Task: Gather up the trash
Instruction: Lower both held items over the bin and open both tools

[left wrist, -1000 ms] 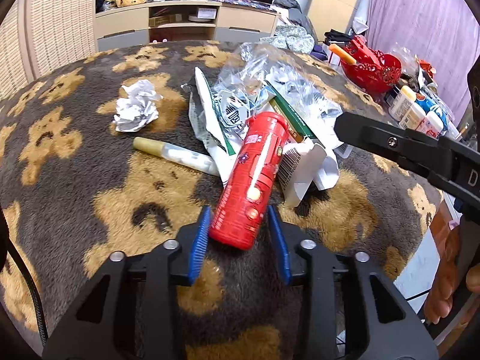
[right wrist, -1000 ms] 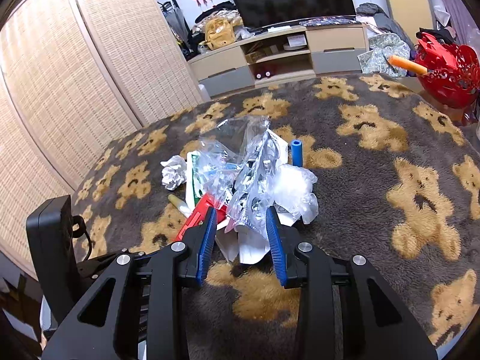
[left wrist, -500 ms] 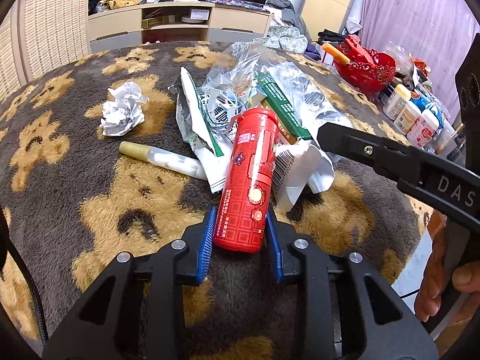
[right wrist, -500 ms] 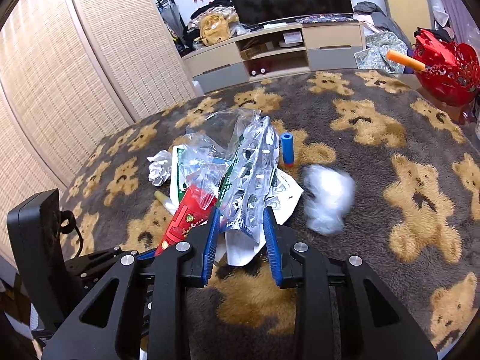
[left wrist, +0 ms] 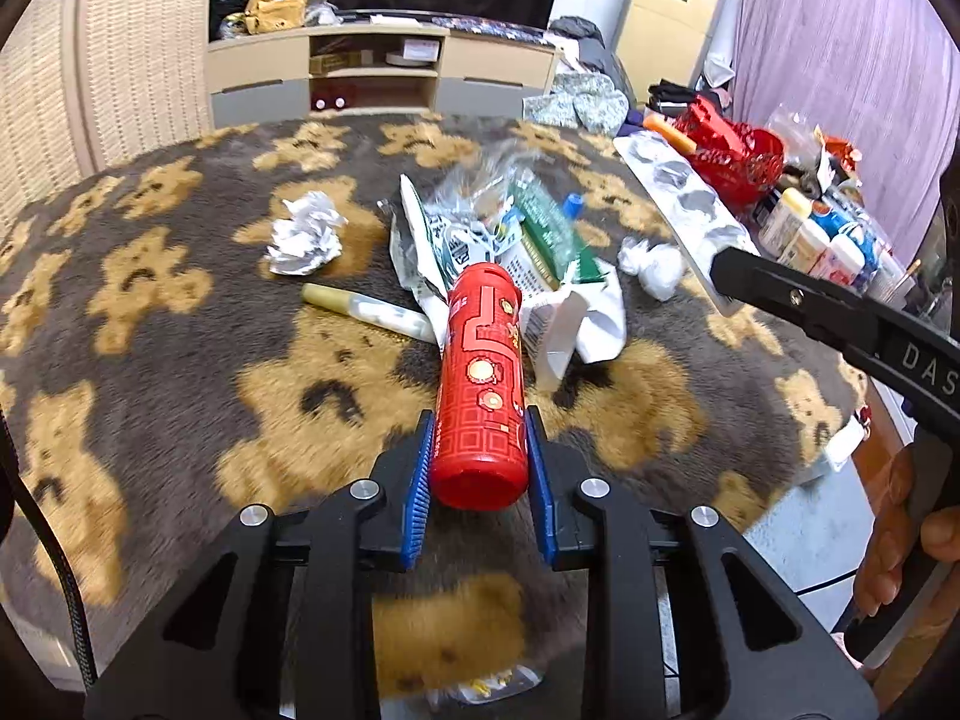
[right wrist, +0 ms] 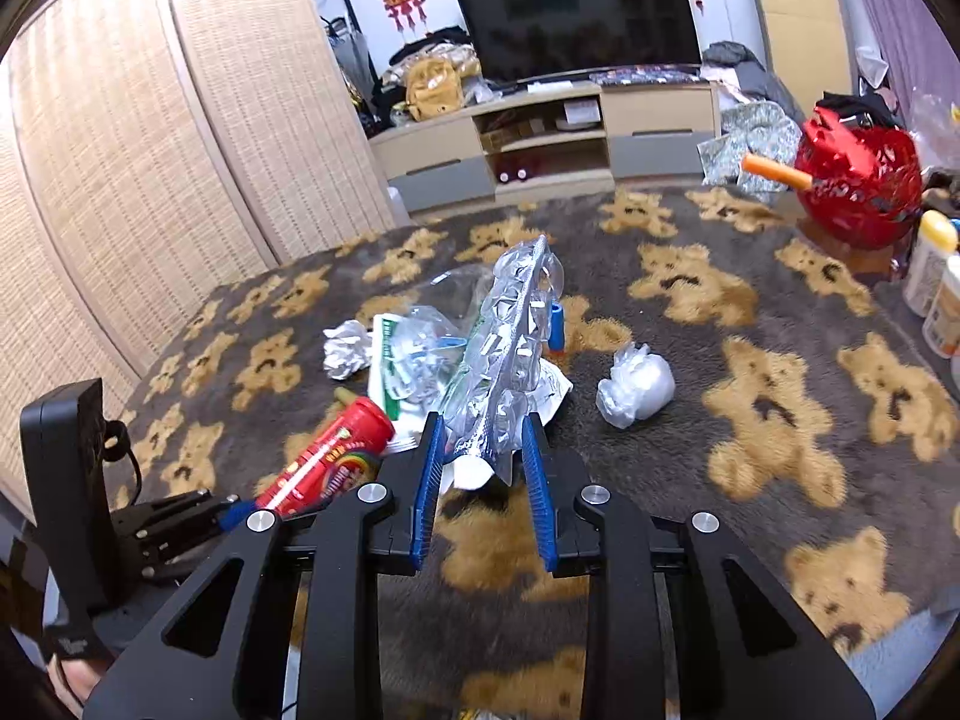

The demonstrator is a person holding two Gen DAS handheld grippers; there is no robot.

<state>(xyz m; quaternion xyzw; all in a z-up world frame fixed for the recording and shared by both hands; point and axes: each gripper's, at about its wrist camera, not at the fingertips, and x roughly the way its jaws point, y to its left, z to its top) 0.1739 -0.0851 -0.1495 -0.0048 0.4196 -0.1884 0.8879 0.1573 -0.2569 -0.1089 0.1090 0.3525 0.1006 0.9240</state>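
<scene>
- Our left claw (left wrist: 479, 468) is closing, its blue pads already pressing the base of the red tube (left wrist: 482, 381), which juts out ahead of the fingertips.
- Our right claw (right wrist: 483, 468) is closing too, clamped on the lower end of the silver blister sheet (right wrist: 510, 354), which rises tilted straight ahead of it.
- Just past the left claw's tube lies the heap of paper and plastic wrappers (left wrist: 510, 252); a yellowish pen (left wrist: 366, 306) lies to its left.
- Right of the right claw, apart from the heap, we see a white plastic wad (right wrist: 636, 384) on the bear-patterned blanket (right wrist: 774, 408).
- Farther ahead and left of both claws sits a crumpled foil ball (left wrist: 303, 234).
- A small blue cylinder (right wrist: 557, 324) lies just behind the blister sheet.
- Far to the right stands a red basket (right wrist: 858, 180).
</scene>
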